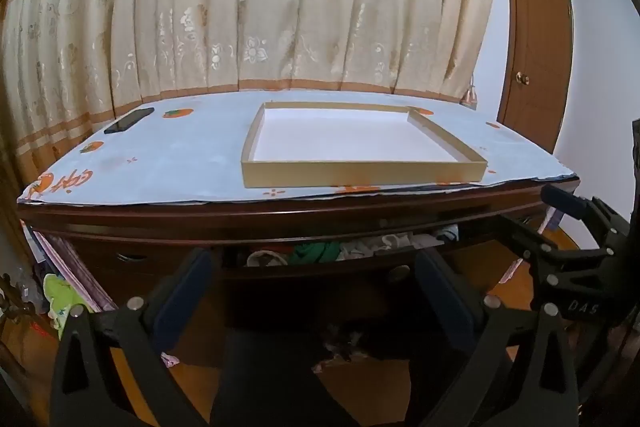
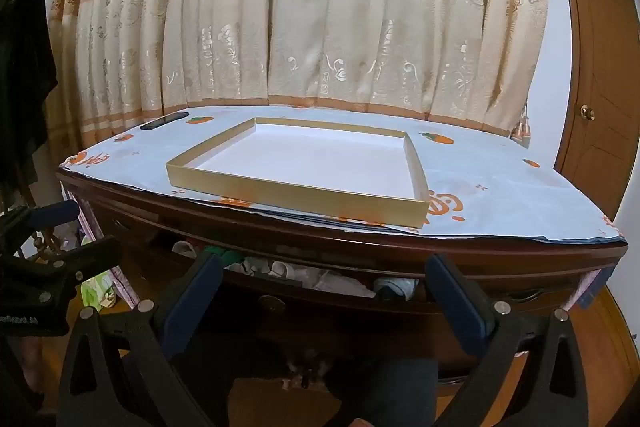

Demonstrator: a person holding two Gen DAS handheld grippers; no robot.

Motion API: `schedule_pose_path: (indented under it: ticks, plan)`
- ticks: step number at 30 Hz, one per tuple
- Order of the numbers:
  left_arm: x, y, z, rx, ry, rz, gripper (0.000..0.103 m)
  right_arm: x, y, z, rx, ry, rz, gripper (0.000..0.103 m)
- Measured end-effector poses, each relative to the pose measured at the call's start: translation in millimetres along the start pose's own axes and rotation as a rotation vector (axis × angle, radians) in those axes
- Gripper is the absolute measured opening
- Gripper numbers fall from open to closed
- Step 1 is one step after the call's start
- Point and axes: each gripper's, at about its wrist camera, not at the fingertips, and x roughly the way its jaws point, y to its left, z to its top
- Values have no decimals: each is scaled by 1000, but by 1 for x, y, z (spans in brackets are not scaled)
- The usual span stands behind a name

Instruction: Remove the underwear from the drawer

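While both my grippers, left gripper (image 1: 316, 267) and right gripper (image 2: 324, 275), gape empty, I judge reaching into the open drawer (image 2: 320, 277) for underwear (image 1: 312, 251) comes next.

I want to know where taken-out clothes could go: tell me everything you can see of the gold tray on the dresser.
The gold tray is shallow and square, cardboard by its look, with low gold walls and a plain white floor. It holds nothing. It lies flat on the pale blue cloth over the dresser top, near the front edge, above the partly open drawer. Nothing else touches it.
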Motion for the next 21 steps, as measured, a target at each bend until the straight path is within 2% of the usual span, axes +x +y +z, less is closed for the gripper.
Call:
schedule_pose_path:
  ticks: [21]
  plan:
    - [-3, 2, 5, -3, -10, -5, 103, 0, 2, -4, 2, -2, 11, 103]
